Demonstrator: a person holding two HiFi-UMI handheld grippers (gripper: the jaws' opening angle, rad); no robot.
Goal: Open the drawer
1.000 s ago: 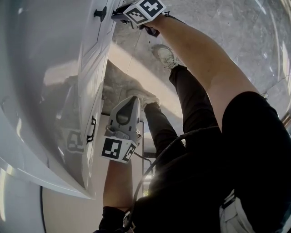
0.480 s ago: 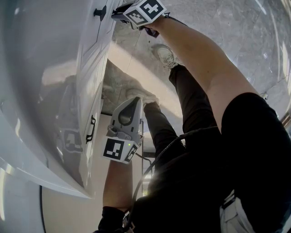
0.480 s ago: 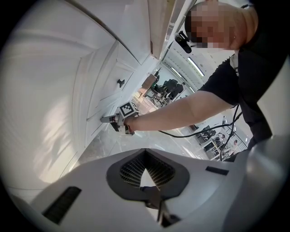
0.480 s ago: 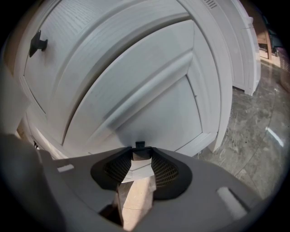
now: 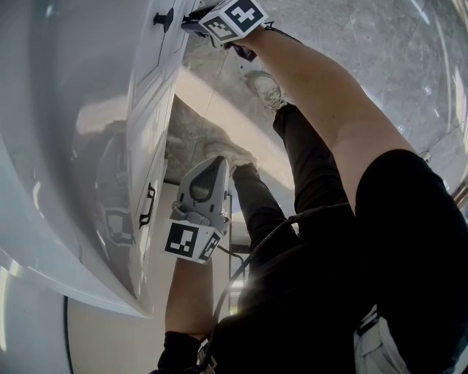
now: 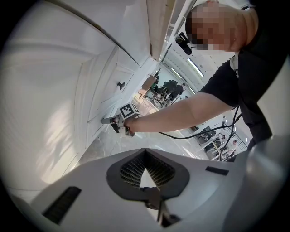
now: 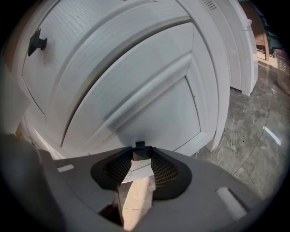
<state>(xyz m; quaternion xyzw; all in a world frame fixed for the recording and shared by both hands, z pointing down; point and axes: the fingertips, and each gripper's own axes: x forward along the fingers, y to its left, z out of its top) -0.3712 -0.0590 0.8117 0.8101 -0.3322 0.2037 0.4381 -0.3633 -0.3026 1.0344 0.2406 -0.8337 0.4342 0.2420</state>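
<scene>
Open floor (image 5: 409,44) right of the cabinet (image 5: 148,120); legs (image 5: 307,164) crowd the gap.

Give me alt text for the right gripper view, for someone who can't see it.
The right gripper, whose jaws have just been closing, grips a small dark handle on a white panelled cabinet front. A dark knob sits on the panel at upper left, and grey stone floor shows at right.

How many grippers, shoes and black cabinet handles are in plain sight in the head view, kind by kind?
grippers (left gripper, right gripper): 2
shoes: 2
black cabinet handles: 2
total: 6
</scene>
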